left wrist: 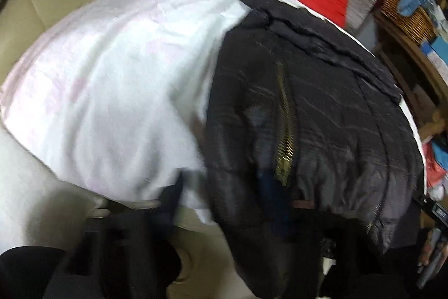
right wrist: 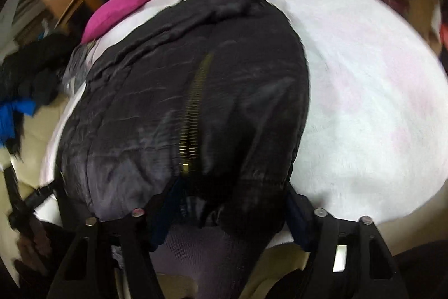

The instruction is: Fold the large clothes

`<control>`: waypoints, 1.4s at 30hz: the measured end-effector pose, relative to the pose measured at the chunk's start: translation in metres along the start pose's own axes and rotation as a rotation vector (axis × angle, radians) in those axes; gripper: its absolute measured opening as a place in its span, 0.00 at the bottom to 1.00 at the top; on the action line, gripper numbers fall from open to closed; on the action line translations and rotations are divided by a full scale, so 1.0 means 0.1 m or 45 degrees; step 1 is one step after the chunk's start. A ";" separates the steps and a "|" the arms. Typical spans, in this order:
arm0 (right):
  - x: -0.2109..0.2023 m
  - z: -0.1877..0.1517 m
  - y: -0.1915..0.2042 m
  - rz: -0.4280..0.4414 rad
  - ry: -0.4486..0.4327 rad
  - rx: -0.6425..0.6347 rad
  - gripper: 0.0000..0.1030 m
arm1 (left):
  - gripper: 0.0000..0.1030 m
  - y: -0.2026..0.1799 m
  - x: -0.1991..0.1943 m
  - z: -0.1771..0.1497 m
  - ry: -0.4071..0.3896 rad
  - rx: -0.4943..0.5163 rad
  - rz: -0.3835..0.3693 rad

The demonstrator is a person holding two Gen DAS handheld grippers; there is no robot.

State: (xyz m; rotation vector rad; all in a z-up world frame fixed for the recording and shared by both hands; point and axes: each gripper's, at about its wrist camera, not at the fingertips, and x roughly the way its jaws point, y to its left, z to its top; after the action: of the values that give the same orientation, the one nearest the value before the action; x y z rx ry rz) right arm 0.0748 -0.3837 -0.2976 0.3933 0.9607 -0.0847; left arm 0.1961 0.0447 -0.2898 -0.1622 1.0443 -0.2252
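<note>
Left wrist view: the left hand-held gripper [left wrist: 224,203] sits blurred at the hem of the black jacket [left wrist: 308,108], which lies on a white blanket [left wrist: 112,80]; whether its jaws clamp the fabric I cannot tell. A wicker basket [left wrist: 406,10] holds blue cloth.

Right wrist view: the right hand-held gripper [right wrist: 226,212] stands apart, the jacket's [right wrist: 182,91] hem between its fingers [right wrist: 299,217].

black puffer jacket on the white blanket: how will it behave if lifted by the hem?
The black jacket is probably floppy: its hem already sags in folds over the blanket edge. The shiny shell looks slippery, so a thin pinch may slide. The quilted padding suggests it is light for its bulk.
</note>
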 end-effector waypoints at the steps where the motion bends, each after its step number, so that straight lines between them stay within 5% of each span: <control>1: -0.02 -0.01 0.05 -0.006 -0.012 -0.027 0.66 | 0.34 -0.02 0.01 -0.01 -0.003 0.009 0.004; 4: 0.00 -0.01 0.03 -0.018 0.005 -0.019 0.66 | 0.38 -0.06 0.03 0.01 -0.007 0.029 0.019; 6: 0.04 -0.02 -0.02 -0.032 0.035 0.009 0.68 | 0.64 -0.06 0.06 0.01 0.014 0.009 0.004; 7: 0.06 -0.01 -0.03 -0.036 0.049 0.026 0.68 | 0.70 -0.07 0.09 0.02 0.022 -0.007 0.001; 10: 0.06 0.01 -0.01 -0.053 0.068 0.007 0.69 | 0.71 -0.05 0.16 0.03 0.038 -0.022 0.005; 13: 0.08 0.01 0.04 -0.081 0.071 -0.042 0.69 | 0.59 -0.08 0.16 0.01 0.020 -0.003 -0.016; 15: 0.08 0.01 0.06 -0.087 0.055 -0.047 0.47 | 0.27 -0.13 0.12 0.00 -0.004 0.041 -0.018; 16: 0.06 0.01 0.10 -0.085 0.047 -0.064 0.39 | 0.22 -0.18 0.10 0.01 -0.024 0.076 -0.013; 17: 0.01 0.01 0.15 -0.089 0.031 -0.098 0.28 | 0.20 -0.20 0.07 0.02 -0.039 0.091 -0.008; 22: -0.37 0.08 0.20 0.071 -0.114 -0.094 0.27 | 0.18 -0.20 -0.10 0.03 -0.121 0.094 -0.059; 24: -0.33 0.08 0.16 0.080 -0.085 -0.074 0.27 | 0.25 -0.21 -0.05 0.02 -0.088 0.097 -0.062; 26: -0.24 0.05 0.10 0.078 -0.021 -0.049 0.30 | 0.40 -0.21 0.06 0.02 -0.030 0.084 -0.040; 28: -0.12 0.00 0.03 0.051 0.044 0.005 0.33 | 0.42 -0.18 0.11 0.01 -0.006 0.078 -0.034; 29: -0.07 0.01 -0.01 0.054 0.056 0.024 0.41 | 0.41 -0.17 0.11 0.01 -0.009 0.071 -0.046; 30: -0.04 0.02 -0.02 0.067 0.065 0.043 0.66 | 0.40 -0.16 0.11 0.01 -0.012 0.066 -0.063; 32: 0.04 0.00 -0.08 0.112 0.128 0.095 0.79 | 0.30 -0.15 0.08 -0.02 -0.019 0.078 -0.071; 34: 0.09 -0.02 -0.07 0.131 0.148 0.086 0.76 | 0.20 -0.13 0.05 -0.05 -0.035 0.097 -0.075; 35: 0.10 -0.03 -0.04 0.120 0.140 0.057 0.65 | 0.17 -0.12 0.00 -0.07 -0.045 0.102 -0.080; 36: 0.08 -0.04 -0.02 0.106 0.139 0.037 0.41 | 0.16 -0.13 -0.03 -0.07 -0.061 0.109 -0.086; 37: 0.05 -0.04 -0.01 0.085 0.130 0.018 0.32 | 0.16 -0.14 -0.05 -0.05 -0.069 0.111 -0.091; 42: -0.22 0.07 0.00 0.141 0.051 0.003 0.24 | 0.17 -0.17 -0.06 -0.01 -0.069 0.129 -0.104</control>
State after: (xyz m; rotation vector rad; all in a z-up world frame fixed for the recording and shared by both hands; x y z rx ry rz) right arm 0.0678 -0.3891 -0.2760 0.4512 0.9769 0.0227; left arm 0.1910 0.0299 -0.2809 -0.1192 0.9711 -0.3453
